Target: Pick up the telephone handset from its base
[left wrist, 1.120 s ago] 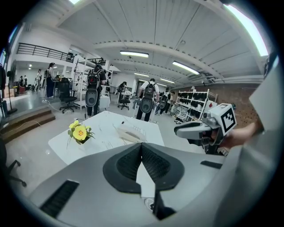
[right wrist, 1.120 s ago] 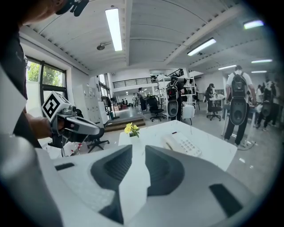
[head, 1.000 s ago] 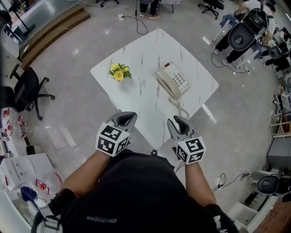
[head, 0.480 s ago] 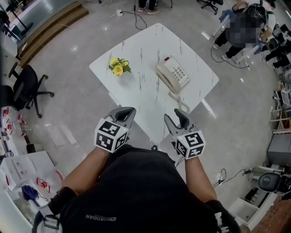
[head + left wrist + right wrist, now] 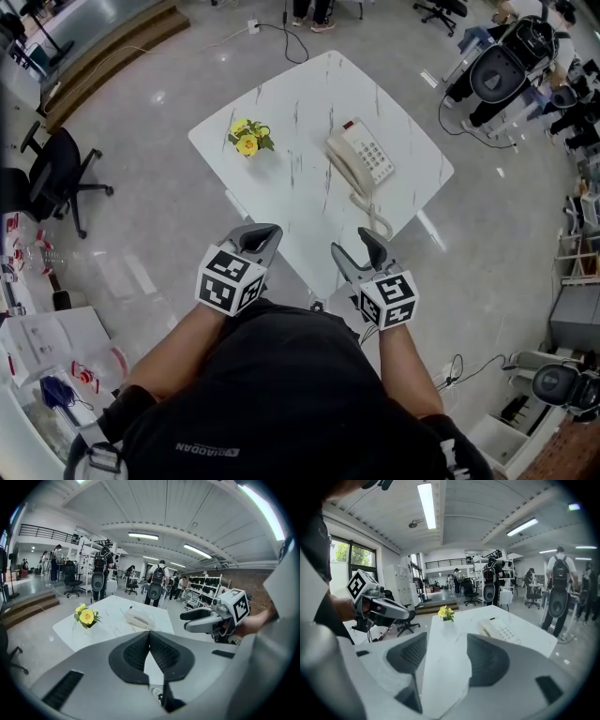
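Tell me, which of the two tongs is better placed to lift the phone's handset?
The right tongs, likely. They sit on the telephone's side of the table, nearer the handset, and their jaws are opening with nothing between them. The left tongs are shut and farther off.

The desk (image 5: 298, 202) is white with thin grey marble veins. The telephone (image 5: 370, 159) is cream, as are its handset (image 5: 344, 169) and coiled cord (image 5: 376, 221), with one small red spot at its top edge. The flowers (image 5: 247, 140) are yellow among green leaves. The floor (image 5: 150, 248) is glossy pale grey. The office chair (image 5: 52, 180) is black, and so is the person's shirt (image 5: 281, 394).
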`<state>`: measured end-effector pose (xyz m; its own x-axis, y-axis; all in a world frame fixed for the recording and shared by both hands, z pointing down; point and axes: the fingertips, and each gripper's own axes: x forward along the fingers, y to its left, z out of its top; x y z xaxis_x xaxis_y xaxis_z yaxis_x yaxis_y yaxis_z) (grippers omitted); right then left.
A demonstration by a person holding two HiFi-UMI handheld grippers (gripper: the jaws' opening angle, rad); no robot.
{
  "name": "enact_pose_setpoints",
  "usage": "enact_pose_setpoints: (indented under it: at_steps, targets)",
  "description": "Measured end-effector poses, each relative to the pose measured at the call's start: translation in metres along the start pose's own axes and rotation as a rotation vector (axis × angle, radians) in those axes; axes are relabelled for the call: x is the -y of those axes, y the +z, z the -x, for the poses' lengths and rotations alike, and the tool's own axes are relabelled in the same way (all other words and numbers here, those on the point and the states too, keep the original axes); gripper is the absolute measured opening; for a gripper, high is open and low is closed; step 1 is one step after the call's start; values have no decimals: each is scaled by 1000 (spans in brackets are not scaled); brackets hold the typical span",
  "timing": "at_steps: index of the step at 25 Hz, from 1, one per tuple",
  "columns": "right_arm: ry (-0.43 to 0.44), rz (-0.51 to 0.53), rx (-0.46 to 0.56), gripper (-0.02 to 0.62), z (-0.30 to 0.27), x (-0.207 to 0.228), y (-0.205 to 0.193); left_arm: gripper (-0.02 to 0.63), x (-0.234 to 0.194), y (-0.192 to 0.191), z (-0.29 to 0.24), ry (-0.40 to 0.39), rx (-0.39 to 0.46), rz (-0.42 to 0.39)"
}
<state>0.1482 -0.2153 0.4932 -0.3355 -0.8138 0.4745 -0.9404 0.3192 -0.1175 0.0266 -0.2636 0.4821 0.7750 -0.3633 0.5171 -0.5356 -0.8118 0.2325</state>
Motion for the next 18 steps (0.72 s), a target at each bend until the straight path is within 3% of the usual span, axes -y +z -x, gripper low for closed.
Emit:
enact_pose_setpoints:
  at_steps: [10,18]
  targets:
    - [22,57,-8,252,-15,11,5,3,-21,2,8,69,16,31]
    - [-28,121,-41,252,-35,61,20,3,-38,-7,22,145,28,88]
